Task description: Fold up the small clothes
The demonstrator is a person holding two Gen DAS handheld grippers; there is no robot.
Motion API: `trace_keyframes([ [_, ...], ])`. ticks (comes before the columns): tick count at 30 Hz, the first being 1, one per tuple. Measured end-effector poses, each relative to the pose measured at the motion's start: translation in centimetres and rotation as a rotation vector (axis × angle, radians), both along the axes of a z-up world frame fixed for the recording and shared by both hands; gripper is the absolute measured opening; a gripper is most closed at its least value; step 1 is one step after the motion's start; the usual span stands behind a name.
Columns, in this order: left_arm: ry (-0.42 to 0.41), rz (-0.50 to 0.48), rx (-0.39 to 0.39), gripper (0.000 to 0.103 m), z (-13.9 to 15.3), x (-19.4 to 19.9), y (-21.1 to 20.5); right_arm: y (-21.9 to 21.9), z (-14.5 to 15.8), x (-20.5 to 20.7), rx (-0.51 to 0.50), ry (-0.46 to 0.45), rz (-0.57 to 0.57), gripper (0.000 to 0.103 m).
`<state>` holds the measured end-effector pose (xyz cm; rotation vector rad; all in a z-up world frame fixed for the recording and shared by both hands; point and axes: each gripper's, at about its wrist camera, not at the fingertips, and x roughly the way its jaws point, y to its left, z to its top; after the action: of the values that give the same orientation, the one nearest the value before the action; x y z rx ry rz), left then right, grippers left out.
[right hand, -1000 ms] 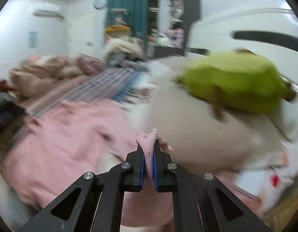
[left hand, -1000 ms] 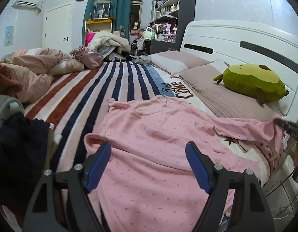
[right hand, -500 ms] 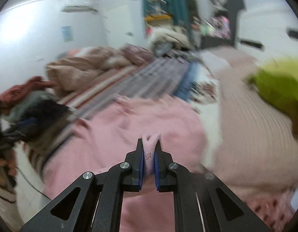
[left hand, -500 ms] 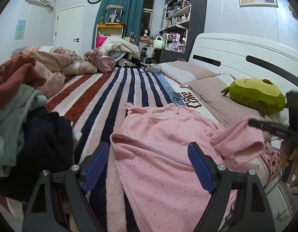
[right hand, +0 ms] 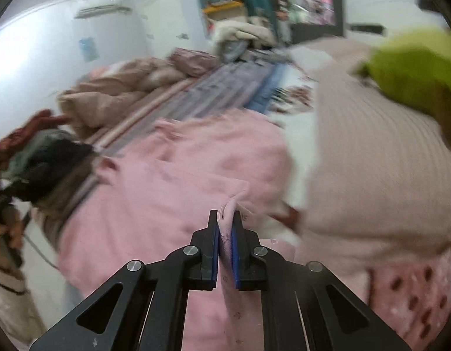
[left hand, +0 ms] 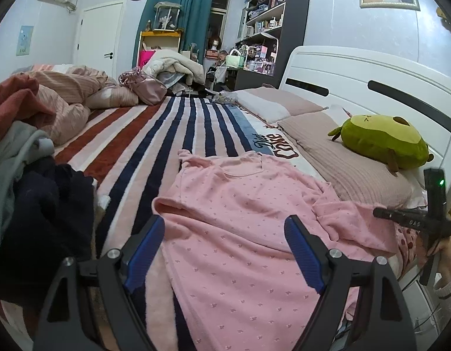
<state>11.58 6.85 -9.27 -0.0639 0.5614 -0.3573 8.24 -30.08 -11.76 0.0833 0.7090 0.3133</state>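
Observation:
A pink dotted long-sleeve top [left hand: 240, 219] lies spread on the striped bed, collar away from me. My left gripper [left hand: 224, 251] is open and empty, held just above the top's lower part. My right gripper [right hand: 225, 234] is shut on the top's right sleeve [right hand: 227, 231], which stands pinched between the blue pads. The right gripper also shows in the left wrist view [left hand: 412, 222] at the bed's right edge, with the sleeve [left hand: 348, 216] folded in over the top's body. The right wrist view is blurred.
A heap of dark, grey and red clothes [left hand: 26, 181] lies at the left. Beige pillows [left hand: 342, 161] and a green plush toy [left hand: 380, 140] lie at the right by the white headboard [left hand: 371, 84]. A bunched quilt [left hand: 70, 99] and a pink bag [left hand: 143, 86] lie farther back.
My right gripper has carried the sleeve from out by the pillow inward over the top. My left gripper has drawn back and risen a little, staying open.

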Motion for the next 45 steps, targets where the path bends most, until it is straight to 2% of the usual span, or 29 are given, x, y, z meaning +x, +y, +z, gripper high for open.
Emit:
trace_keyframes([
  [3,-0.013,0.013,0.008,0.081,0.4,-0.3,0.6,4.9,2.6,1.1,0.049,-0.04,0.132,0.002],
  [6,-0.018,0.028,0.006,0.081,0.7,-0.8,1.5,11.0,3.6,2.9,0.055,-0.027,0.26,0.002],
  [10,0.0,0.027,0.037,0.081,0.1,-1.1,2.2,18.1,0.8,6.2,0.028,0.084,0.379,0.004],
  [12,0.016,0.023,0.038,0.081,-0.5,-1.2,2.5,19.6,-1.4,7.5,0.031,0.16,0.387,0.006],
  [14,0.035,0.019,0.037,0.081,-1.2,-1.2,2.7,20.5,-3.4,8.4,0.015,0.219,0.386,0.01],
  [15,0.044,0.016,0.042,0.081,-1.6,-1.2,2.7,20.7,-4.1,8.3,0.005,0.227,0.386,0.019],
  [16,0.049,0.013,0.046,0.081,-1.9,-1.2,2.6,20.6,-4.4,8.2,0.002,0.229,0.388,0.028],
  [18,0.063,0.0,0.054,0.081,-2.5,-1.0,2.3,20.1,-4.2,7.6,0.025,0.223,0.397,0.041],
  [19,0.069,-0.006,0.056,0.081,-2.7,-0.9,2.1,19.5,-3.7,7.3,0.038,0.21,0.399,0.044],
  [24,0.089,-0.048,0.054,0.081,-3.2,-0.7,0.5,15.3,-0.2,5.1,0.019,0.112,0.331,0.048],
  [27,0.106,-0.086,0.059,0.081,-3.6,-0.8,-1.1,11.2,0.5,3.7,-0.013,0.082,0.248,0.052],
  [30,0.136,-0.143,0.083,0.081,-4.5,-1.0,-3.8,7.5,-0.5,2.5,-0.028,0.085,0.165,0.053],
  [36,0.198,-0.242,0.151,0.081,-7.2,-0.7,-9.7,2.8,-3.4,0.8,0.06,0.132,0.095,0.053],
  [39,0.222,-0.175,0.23,0.08,-9.5,0.4,-11.4,1.7,-4.3,0.1,0.122,0.147,0.096,0.053],
  [40,0.227,-0.14,0.267,0.071,-10.4,0.8,-11.7,1.3,-4.5,-0.1,0.136,0.15,0.093,0.053],
  [41,0.224,-0.124,0.277,0.058,-10.7,0.8,-11.6,1.1,-4.6,-0.3,0.137,0.148,0.088,0.053],
  [42,0.215,-0.115,0.274,0.05,-10.6,0.6,-11.3,1.0,-4.7,-0.4,0.135,0.146,0.082,0.053],
  [44,0.214,-0.14,0.184,0.008,-9.5,0.2,-10.0,0.6,-4.8,-0.6,0.137,0.146,0.075,0.053],
  [45,0.208,-0.149,0.136,0.004,-8.8,-0.1,-9.3,0.5,-4.9,-0.6,0.144,0.147,0.073,0.053],
])
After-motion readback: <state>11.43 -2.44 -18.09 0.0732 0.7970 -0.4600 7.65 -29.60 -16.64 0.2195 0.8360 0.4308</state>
